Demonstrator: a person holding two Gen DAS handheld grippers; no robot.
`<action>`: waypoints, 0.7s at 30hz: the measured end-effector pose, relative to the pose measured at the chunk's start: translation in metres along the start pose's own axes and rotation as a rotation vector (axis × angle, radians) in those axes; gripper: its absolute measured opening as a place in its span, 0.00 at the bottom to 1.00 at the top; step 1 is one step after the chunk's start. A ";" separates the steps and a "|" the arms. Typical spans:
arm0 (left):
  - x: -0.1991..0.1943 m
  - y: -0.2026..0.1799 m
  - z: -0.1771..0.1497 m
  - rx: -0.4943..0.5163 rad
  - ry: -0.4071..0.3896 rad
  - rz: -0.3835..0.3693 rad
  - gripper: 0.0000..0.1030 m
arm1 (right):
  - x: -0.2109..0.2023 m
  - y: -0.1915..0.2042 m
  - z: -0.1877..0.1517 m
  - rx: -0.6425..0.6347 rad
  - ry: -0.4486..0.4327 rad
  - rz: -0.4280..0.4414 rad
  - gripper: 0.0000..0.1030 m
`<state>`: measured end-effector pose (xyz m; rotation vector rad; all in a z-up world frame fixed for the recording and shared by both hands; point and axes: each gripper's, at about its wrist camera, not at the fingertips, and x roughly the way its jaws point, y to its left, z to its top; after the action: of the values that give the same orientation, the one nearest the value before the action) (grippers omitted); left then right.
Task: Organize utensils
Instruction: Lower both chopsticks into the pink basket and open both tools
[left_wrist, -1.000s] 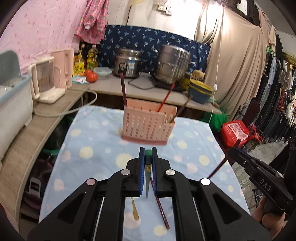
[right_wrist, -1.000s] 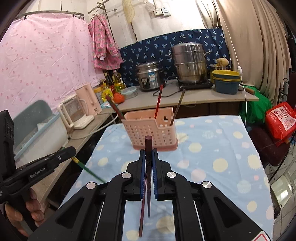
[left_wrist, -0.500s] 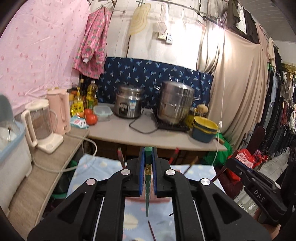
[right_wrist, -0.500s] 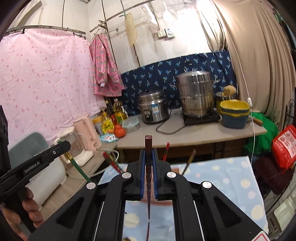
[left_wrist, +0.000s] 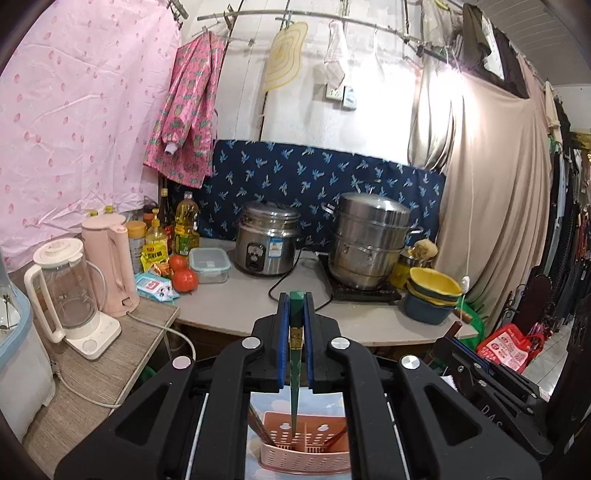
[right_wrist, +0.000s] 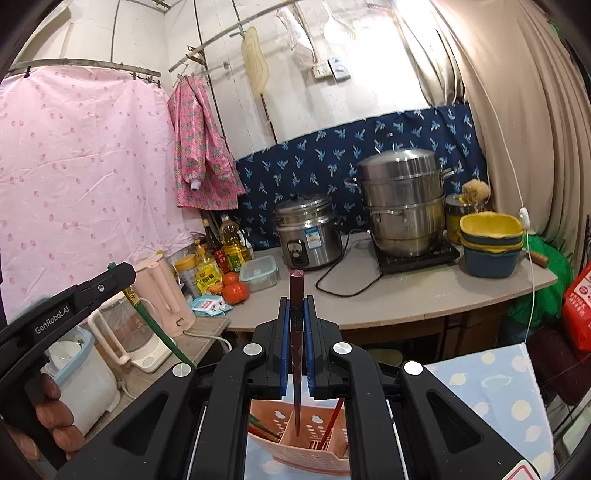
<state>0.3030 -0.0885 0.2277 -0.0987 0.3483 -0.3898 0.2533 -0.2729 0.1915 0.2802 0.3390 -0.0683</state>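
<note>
- Left gripper (left_wrist: 294, 306) clamped on green chopstick (left_wrist: 294, 391): square-section, tapering to a point, gold band near the top, hanging tip-down at lower centre of left wrist view.
- Tip sits over the pink utensil caddy (left_wrist: 304, 452), at or just above the rim; contact with the inside not resolvable.
- Right gripper (right_wrist: 295, 310) clamped on dark maroon chopstick (right_wrist: 296, 354): glossy, faceted top end, faint pattern on the shaft, also tip-down.
- Its point hangs over the caddy's divider area at lower centre of right wrist view; compartment not certain.
- Caddy: rigid pink plastic, perforated walls with round and slotted holes, internal dividers; standing on a blue dotted tablecloth (right_wrist: 495, 391).
- Progress, judged: partly done. Several reddish sticks (right_wrist: 330, 424) lean inside the caddy already; the two held ones not yet released.
- Left to do: lower both, open jaws, let them drop in. Other loose utensils on the table not visible, so remaining count unknown.
- Left gripper also visible at left edge of right wrist view, hand (right_wrist: 48, 424) wrapped round its handle, green stick angling down toward centre.
- Background, upper half of both views: steel rice cooker (left_wrist: 267, 240), stacked steamer pot (left_wrist: 369, 240), pink kettle (left_wrist: 109, 258); not part of the job.
</note>
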 end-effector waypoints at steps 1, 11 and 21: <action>0.007 0.003 -0.007 -0.006 0.015 -0.001 0.07 | 0.006 -0.001 -0.005 0.003 0.012 -0.002 0.07; 0.037 0.023 -0.057 -0.053 0.125 0.020 0.15 | 0.033 -0.013 -0.060 0.022 0.124 -0.036 0.17; 0.006 0.022 -0.066 -0.045 0.132 0.036 0.30 | -0.003 -0.010 -0.069 0.026 0.118 -0.029 0.19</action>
<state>0.2928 -0.0723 0.1604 -0.1106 0.4882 -0.3538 0.2269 -0.2630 0.1273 0.3052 0.4602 -0.0852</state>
